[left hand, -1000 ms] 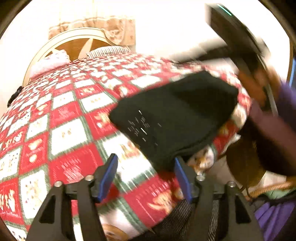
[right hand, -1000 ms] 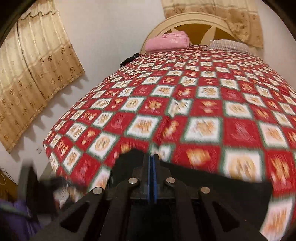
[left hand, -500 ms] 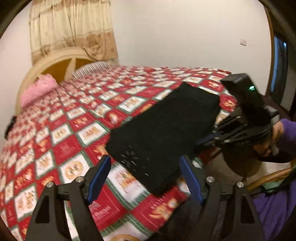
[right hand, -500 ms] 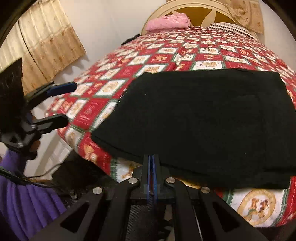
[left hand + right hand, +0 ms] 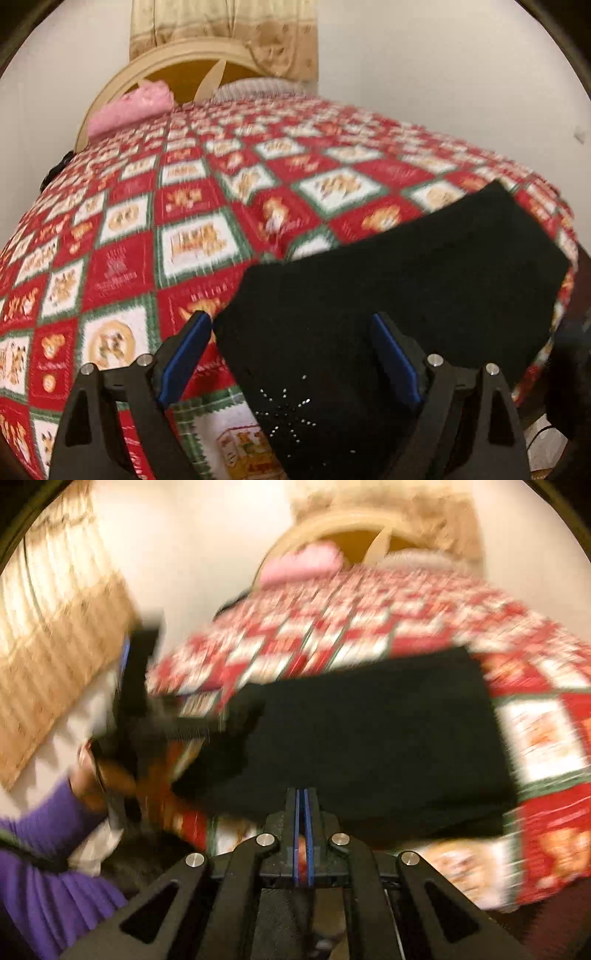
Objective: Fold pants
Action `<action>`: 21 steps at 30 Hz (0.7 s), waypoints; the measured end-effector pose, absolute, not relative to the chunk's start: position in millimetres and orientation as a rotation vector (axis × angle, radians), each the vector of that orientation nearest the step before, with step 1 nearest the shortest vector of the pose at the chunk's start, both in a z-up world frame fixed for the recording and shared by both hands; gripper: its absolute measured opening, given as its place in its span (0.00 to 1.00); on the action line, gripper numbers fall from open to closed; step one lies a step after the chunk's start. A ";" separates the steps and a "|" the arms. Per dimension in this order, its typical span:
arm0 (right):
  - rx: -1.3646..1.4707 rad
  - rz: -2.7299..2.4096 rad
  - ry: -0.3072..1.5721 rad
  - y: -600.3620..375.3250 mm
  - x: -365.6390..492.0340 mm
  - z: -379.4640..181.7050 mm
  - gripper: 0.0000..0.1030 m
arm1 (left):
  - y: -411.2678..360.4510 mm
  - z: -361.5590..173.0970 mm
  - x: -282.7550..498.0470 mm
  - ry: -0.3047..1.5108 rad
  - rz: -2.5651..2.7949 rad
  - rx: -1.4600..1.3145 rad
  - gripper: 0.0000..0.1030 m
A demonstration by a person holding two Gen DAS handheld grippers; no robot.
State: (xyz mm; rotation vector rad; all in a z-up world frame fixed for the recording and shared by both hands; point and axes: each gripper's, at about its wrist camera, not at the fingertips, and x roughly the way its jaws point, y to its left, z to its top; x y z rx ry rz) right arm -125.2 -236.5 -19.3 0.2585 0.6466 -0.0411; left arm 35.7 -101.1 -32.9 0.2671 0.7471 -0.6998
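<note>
The black pants (image 5: 406, 277) lie folded into a flat rectangle at the near corner of the bed, with a small studded pattern (image 5: 291, 406) on the near end. My left gripper (image 5: 291, 332) straddles that near end, its jaws opening and its blue pads (image 5: 184, 354) clear of the cloth. In the blurred right wrist view the pants (image 5: 369, 738) fill the middle. My right gripper (image 5: 303, 797) is shut on nothing just short of their near edge. The left gripper (image 5: 199, 716) comes in at the pants' left end, held by a hand in a purple sleeve (image 5: 44, 849).
A red, white and green patchwork quilt (image 5: 184, 240) covers the bed. A pink pillow (image 5: 129, 110) and a striped one lie by the cream headboard (image 5: 192, 62). A beige curtain (image 5: 55, 646) hangs on the left wall. The bed's edge drops off just below the pants.
My left gripper has swung in over the near end of the pants and its jaws have spread wider. The right wrist view has shifted and blurred; its jaws stay shut.
</note>
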 end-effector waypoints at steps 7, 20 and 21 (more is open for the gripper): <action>0.208 -0.294 0.530 -281.3 -118.2 -8.6 0.03 | -97.4 -33.4 30.9 0.734 -0.644 0.249 0.94; 0.285 -0.299 0.548 -286.9 -135.6 -22.2 0.06 | -89.0 -44.5 42.2 0.802 -0.630 0.127 1.00; 0.288 -0.304 0.531 -286.1 -139.4 -19.4 0.20 | -88.6 -45.3 42.4 0.805 -0.629 0.119 1.00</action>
